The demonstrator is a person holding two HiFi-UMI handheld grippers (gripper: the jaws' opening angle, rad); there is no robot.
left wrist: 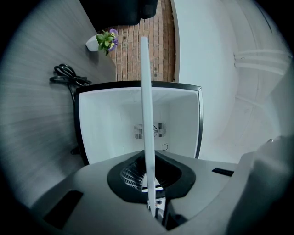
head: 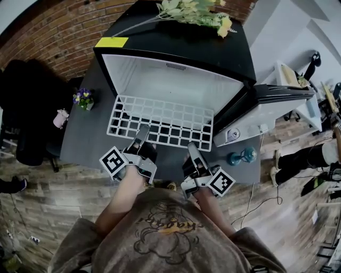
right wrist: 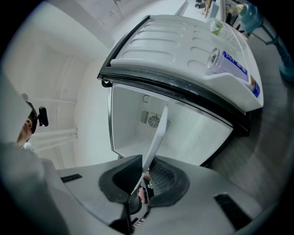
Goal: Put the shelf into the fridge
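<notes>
A white wire shelf (head: 160, 122) lies level in front of the open mini fridge (head: 176, 85), its far edge at the fridge's mouth. My left gripper (head: 139, 139) is shut on the shelf's near edge toward the left. My right gripper (head: 193, 150) is shut on the same edge toward the right. In the left gripper view the shelf (left wrist: 146, 114) shows edge-on as a white bar running from between the jaws of the left gripper (left wrist: 149, 193) toward the white fridge cavity (left wrist: 105, 128). In the right gripper view the shelf (right wrist: 155, 142) rises from the right gripper (right wrist: 142, 183) toward the cavity (right wrist: 193, 133).
The fridge door (head: 266, 109) hangs open to the right, with a can (right wrist: 215, 57) in its rack. Flowers (head: 197, 10) and a yellow note (head: 112, 41) lie on the fridge top. A small flower pot (head: 82, 98) stands at the left, a blue dumbbell (head: 241, 156) at the right.
</notes>
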